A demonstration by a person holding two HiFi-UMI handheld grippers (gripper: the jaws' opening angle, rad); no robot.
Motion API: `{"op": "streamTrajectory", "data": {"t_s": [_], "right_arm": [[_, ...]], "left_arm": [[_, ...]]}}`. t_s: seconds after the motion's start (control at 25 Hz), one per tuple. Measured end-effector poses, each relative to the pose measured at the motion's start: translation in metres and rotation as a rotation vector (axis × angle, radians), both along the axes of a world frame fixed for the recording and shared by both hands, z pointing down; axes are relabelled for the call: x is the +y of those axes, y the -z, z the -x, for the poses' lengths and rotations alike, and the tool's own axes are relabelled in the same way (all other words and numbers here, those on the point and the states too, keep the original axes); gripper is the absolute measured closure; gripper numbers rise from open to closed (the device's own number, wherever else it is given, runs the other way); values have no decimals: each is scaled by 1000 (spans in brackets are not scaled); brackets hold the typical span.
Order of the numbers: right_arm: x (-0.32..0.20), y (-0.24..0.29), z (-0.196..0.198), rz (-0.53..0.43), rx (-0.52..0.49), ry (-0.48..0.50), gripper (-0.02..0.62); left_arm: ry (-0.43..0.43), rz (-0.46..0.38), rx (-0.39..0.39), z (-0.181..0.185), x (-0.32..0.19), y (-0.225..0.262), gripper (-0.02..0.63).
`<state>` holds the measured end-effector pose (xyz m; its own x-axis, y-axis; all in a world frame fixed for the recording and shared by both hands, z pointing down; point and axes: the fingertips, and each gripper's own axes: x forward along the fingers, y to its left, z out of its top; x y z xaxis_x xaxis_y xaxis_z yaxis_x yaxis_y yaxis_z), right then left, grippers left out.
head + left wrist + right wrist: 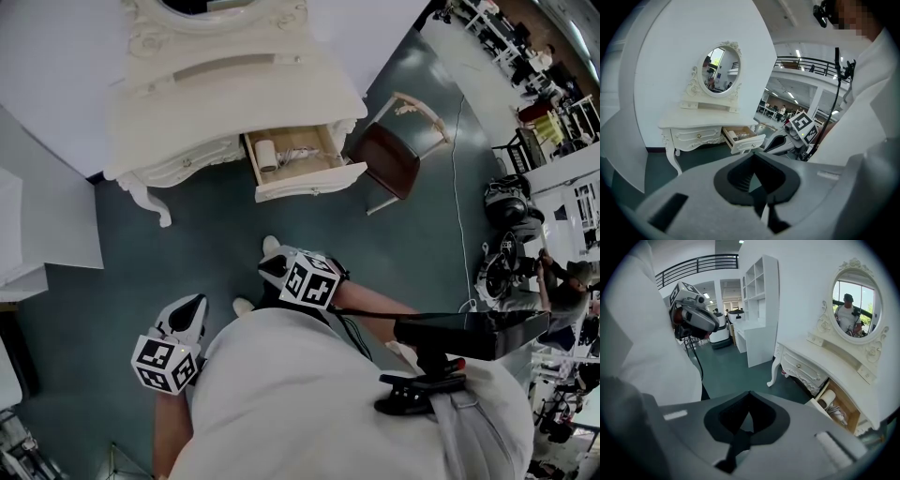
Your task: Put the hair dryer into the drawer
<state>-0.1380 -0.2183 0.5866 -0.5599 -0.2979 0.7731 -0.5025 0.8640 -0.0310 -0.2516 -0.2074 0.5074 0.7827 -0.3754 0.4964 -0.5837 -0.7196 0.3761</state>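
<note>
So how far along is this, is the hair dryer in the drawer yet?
Nearly finished, it seems. Done: a white hair dryer lies in the open drawer. In hand: nothing; the left gripper and right gripper are both shut, empty, away from the dressing table. Left: perhaps closing the drawer.

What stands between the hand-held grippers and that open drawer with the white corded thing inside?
Nothing visible. Only bare floor separates the left hand-held gripper and right hand-held gripper, both shut and empty, from the open drawer holding what looks like the hair dryer. The chair stands aside.
</note>
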Motion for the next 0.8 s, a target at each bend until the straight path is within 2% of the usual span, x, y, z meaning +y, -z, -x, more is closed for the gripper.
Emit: {"op": "streamTrajectory", "data": {"t_s": [0.4,0.8], "right_arm": [[-6,0,-5,-8,-11,-5,597],[-35,-2,-26,-4,-26,-13,597]], "left_arm": [[-19,18,-9,-9,-8,-6,611],[-33,29,-30,-31,-40,-9,611]]}}
